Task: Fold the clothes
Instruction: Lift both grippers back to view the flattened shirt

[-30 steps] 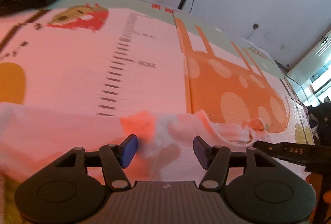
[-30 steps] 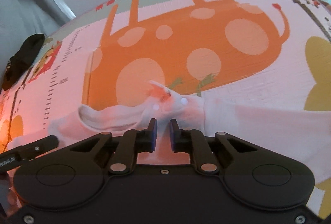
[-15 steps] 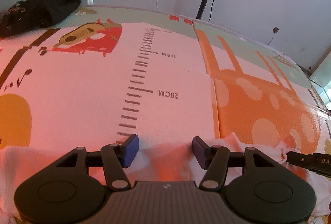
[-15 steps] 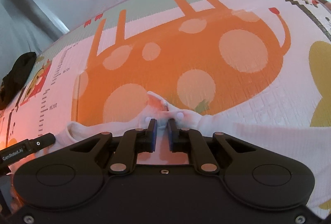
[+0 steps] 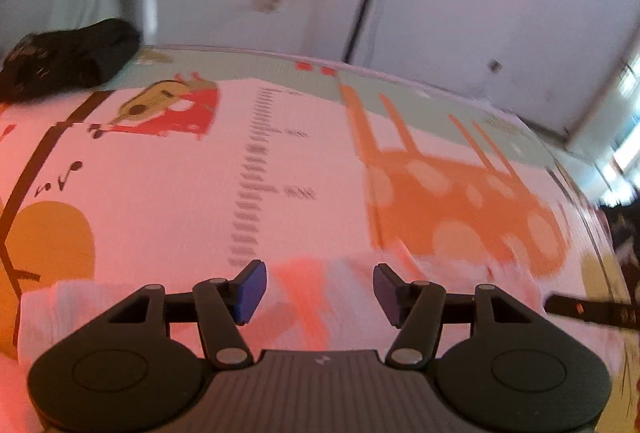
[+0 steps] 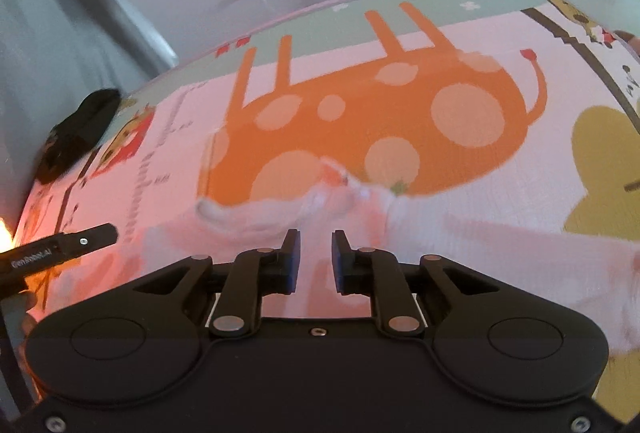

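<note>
Your right gripper (image 6: 315, 257) has let its fingers part since half a second ago: they were nearly shut at the collar, and now a gap shows between them with nothing clamped. Both cameras have tipped up too, so more wall shows and both views are smeared with motion.

Your left gripper (image 5: 319, 291) stands wide open over the shirt (image 5: 320, 309), gripping nothing. It sits to the left of the right one, whose finger pokes in at the right edge of the left view.

That white shirt with red-orange marks lies spread on the mat (image 6: 540, 161) just under both grippers, its collar (image 6: 340, 189) bunched on the far side, over the orange animal print. A sleeve runs off right (its end is too blurred to read). Whether the shirt lies in one layer or doubled over, you cannot tell.

A dark heap (image 5: 68, 61) sits at the far left, well apart.

With both grippers free above cloth lying on the mat, you seem to be between grips; a released collar fits that, my guess only.
</note>
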Motion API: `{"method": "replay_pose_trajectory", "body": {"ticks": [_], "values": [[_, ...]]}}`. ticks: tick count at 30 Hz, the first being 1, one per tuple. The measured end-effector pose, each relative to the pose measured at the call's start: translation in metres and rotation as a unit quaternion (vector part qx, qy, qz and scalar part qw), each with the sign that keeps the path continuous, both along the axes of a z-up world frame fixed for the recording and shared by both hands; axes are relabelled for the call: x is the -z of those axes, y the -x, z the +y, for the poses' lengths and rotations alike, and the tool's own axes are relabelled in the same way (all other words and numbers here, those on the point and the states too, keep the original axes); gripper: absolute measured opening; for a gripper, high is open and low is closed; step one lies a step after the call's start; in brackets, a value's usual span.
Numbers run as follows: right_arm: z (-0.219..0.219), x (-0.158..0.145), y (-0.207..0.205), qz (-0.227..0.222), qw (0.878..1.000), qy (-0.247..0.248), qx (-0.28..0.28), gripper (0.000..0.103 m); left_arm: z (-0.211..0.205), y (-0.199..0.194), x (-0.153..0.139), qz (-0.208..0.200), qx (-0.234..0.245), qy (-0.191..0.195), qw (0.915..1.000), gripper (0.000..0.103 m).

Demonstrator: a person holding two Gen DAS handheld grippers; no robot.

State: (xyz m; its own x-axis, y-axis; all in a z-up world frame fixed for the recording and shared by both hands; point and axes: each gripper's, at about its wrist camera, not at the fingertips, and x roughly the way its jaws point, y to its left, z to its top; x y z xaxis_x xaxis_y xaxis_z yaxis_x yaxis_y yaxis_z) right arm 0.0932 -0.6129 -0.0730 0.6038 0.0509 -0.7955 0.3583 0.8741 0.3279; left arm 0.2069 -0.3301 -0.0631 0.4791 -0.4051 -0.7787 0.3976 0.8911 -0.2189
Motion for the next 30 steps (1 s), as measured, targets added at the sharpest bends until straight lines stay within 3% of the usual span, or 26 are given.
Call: {"method": "replay_pose_trajectory", "body": {"ticks": [10,20,23,30], "values": [[0.037,0.034,0.051,0.058,0.997,-0.037,-0.034,0.015,-0.008,0.074,0.039,0.066,0.081,-0.02,0.9943,0.06],[0.021,0.043,0.095,0.087,0.995,-0.05,-0.007,0.011,0.032,0.098,0.043,0.093,0.055,-0.01,0.9941,0.058],[0.013,0.04,0.103,0.094,0.995,-0.041,-0.001,0.011,0.039,0.104,0.042,0.088,0.05,-0.034,0.9942,0.062],[0.003,0.034,0.12,0.103,0.994,-0.026,0.014,0.01,0.059,0.114,0.039,0.082,0.036,-0.079,0.9928,0.06]]}}
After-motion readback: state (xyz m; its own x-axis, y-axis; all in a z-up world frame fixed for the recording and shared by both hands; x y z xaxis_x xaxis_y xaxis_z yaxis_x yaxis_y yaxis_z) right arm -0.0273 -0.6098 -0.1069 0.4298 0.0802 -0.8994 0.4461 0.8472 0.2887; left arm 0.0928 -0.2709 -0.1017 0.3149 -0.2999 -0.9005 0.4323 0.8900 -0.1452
